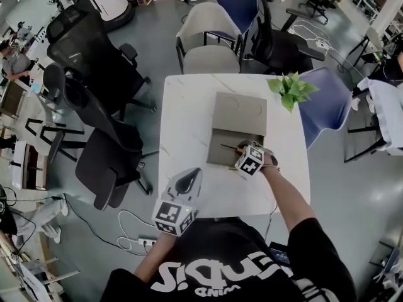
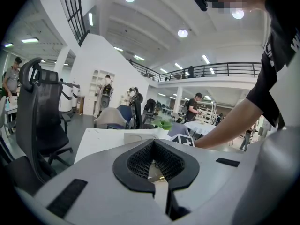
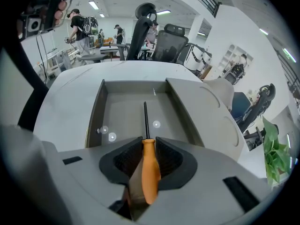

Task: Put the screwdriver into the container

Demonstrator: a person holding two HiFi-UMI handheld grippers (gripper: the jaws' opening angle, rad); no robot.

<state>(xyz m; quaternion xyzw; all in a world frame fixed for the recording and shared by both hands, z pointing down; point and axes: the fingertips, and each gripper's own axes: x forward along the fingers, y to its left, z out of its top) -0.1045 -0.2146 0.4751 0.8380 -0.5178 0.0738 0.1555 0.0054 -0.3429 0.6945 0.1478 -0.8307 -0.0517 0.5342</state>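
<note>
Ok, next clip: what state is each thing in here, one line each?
screwdriver: gripped by its orange handle, shaft pointing out over the container's open compartment.
container: open, no tool lying in it yet.
lid: pushed aside, off the compartment.
right gripper: shut on the screwdriver.
left gripper: shut, nothing between its jaws.

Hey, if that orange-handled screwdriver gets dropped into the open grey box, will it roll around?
Probably stiff and light: the screwdriver has a thin straight shaft and a small orange handle. The handle looks round and smooth, so it may roll once released, though the raised walls of the container should stop it.
</note>
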